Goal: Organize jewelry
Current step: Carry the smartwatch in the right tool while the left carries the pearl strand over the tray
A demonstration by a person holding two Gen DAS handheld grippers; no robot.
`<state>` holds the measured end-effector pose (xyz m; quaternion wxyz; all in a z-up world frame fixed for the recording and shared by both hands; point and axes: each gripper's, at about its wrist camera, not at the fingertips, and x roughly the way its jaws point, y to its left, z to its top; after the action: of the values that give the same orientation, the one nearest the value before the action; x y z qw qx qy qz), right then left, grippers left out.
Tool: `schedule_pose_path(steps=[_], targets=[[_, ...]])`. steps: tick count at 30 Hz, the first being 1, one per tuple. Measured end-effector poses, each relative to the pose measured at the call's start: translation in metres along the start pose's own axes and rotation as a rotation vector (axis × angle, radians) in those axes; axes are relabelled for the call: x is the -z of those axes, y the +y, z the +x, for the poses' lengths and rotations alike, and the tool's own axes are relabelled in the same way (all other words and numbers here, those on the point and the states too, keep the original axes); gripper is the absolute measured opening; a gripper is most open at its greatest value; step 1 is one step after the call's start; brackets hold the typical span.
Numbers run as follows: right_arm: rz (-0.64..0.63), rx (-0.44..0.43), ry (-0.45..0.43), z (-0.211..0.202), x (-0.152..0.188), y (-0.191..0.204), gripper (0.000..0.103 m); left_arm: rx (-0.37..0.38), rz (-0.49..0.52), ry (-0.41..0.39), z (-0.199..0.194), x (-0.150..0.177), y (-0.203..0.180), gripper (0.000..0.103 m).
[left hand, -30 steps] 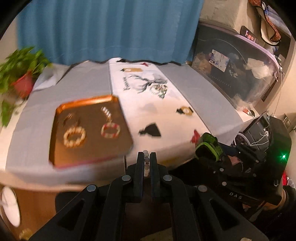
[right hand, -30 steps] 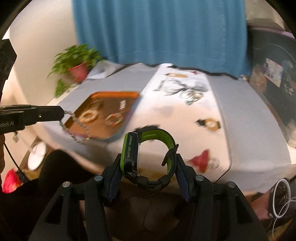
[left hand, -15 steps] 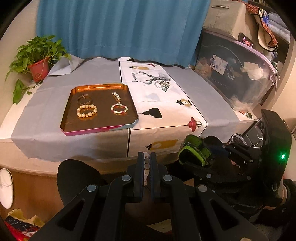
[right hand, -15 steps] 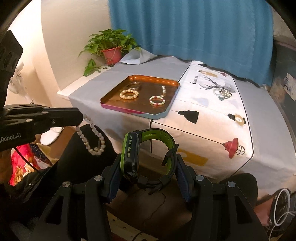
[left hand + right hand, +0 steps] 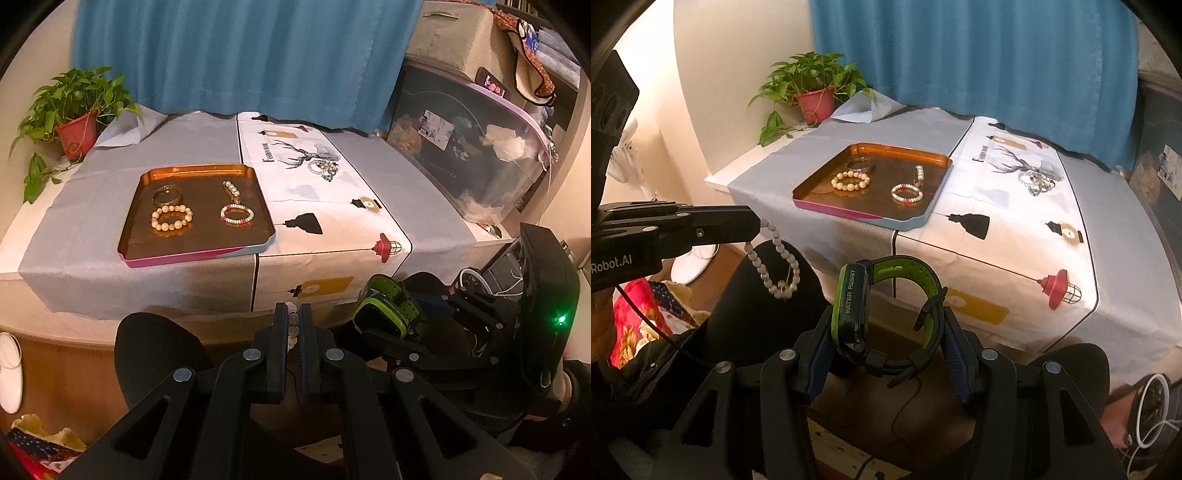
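Note:
My left gripper [image 5: 293, 325] is shut on a white bead bracelet [image 5: 774, 267], which hangs below its fingers in the right wrist view. My right gripper [image 5: 888, 325] is shut on a green and black watch [image 5: 882, 306]; the watch also shows in the left wrist view [image 5: 388, 304]. Both grippers are held off the front edge of the table, apart from the copper tray [image 5: 147, 236]. The tray [image 5: 934, 206] holds a cream bead bracelet [image 5: 171, 218], a metal bangle [image 5: 168, 195], a red and white bracelet [image 5: 237, 215] and a pearl clip [image 5: 231, 190].
A pile of jewelry [image 5: 323, 168] lies on the white printed runner [image 5: 332, 206], with a small round piece [image 5: 367, 203] nearer. A potted plant [image 5: 74, 122] stands at the back left. A clear storage box [image 5: 472, 155] is to the right. My dark-clothed knees are below the grippers.
Both grippers have pulled back and away from the table, so the tray looks smaller and farther. Each still holds its piece. The motion blur has gone.

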<state>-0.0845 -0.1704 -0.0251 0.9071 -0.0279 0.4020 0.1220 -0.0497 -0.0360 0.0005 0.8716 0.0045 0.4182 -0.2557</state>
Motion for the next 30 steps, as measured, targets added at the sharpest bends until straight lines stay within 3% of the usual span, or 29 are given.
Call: schedule_pose_path(steps=[14, 30], targets=[[-0.016, 0.053, -0.002, 0.016, -0.020, -0.012, 0.055, -0.019, -0.039, -0.013, 0.008, -0.020, 0.026, 0.003], [-0.049, 0.062, -0.038, 0.080, -0.120, -0.022, 0.055, -0.078, -0.078, -0.105, 0.039, -0.115, 0.096, 0.004]])
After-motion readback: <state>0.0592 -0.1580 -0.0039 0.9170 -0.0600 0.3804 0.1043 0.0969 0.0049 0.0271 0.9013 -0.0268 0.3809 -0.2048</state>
